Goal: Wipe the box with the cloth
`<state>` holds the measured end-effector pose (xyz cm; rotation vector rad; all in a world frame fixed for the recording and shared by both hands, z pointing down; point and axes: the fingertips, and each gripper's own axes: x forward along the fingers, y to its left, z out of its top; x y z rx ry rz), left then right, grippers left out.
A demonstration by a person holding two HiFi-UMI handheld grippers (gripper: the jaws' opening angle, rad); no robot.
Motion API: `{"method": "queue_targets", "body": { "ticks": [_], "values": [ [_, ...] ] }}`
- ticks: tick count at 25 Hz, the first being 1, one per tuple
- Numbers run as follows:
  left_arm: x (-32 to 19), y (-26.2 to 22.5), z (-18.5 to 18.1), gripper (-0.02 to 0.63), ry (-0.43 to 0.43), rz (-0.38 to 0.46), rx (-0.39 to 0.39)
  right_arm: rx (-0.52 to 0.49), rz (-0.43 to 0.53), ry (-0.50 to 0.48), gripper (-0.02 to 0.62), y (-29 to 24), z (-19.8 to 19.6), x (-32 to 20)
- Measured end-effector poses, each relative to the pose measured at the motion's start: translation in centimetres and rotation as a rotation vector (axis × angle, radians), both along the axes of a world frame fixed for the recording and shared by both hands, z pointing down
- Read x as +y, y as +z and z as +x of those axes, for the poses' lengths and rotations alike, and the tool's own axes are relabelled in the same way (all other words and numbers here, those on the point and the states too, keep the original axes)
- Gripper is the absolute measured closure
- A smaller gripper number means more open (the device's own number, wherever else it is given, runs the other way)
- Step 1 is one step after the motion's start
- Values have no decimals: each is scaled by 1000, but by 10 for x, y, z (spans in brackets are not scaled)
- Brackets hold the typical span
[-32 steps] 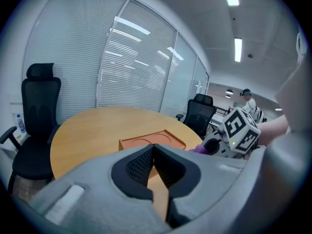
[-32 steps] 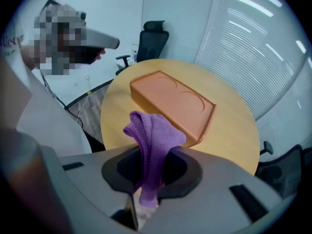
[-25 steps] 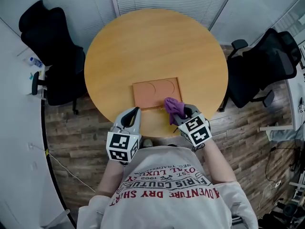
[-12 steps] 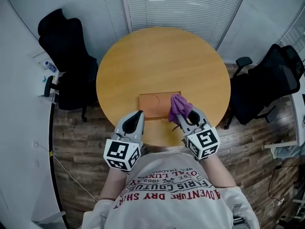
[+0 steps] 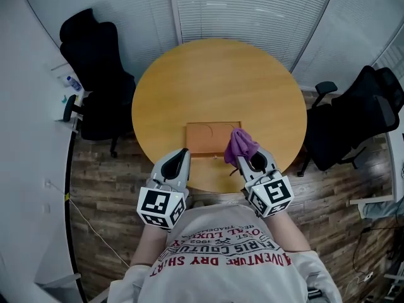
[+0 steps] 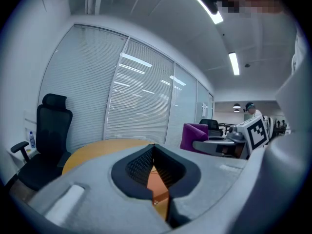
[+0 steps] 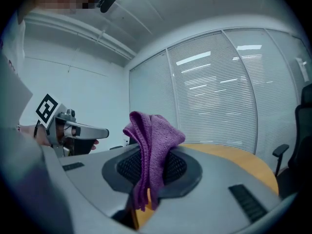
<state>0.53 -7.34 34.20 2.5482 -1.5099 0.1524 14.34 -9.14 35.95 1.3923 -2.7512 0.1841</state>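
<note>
Round wooden tabletop [image 5: 214, 74] fills the middle of the head view, with both claws held at its near edge, close to the person's chest.

The left gripper [image 5: 182, 152] has its jaws pressed together, tips meeting, with nothing between them. Its own view shows only a narrow wedge of orange-brown surface behind the pads. Just ahead of it and slightly to its right lies the box [image 5: 205, 137], flat and brown, near the table's front edge.

The right gripper [image 5: 243, 161] is clamped on the cloth [image 5: 240, 145]. The purple fabric is pinched between the pads, bunching up above the jaws while a short tail hangs below them. From above, the bunch sits just ahead of this claw's tips and overlaps the right end of the box. Whether the fabric touches the box cannot be told.

Well to the left of the left claw stands a black office chair [image 5: 95, 74], and another chair [image 5: 353, 118] stands well to the right of the right claw, both on plank flooring [image 5: 107, 194]. Far ahead of both claws, beyond the table, white blinds [image 5: 252, 5] cover the wall.
</note>
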Motion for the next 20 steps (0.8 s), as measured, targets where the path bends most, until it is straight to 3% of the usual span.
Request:
{"method": "queue_targets", "body": {
  "ticks": [20],
  "values": [
    [22, 7, 17, 597, -28, -8, -15, 19, -25, -46, 520, 5, 8, 18]
  ]
}}
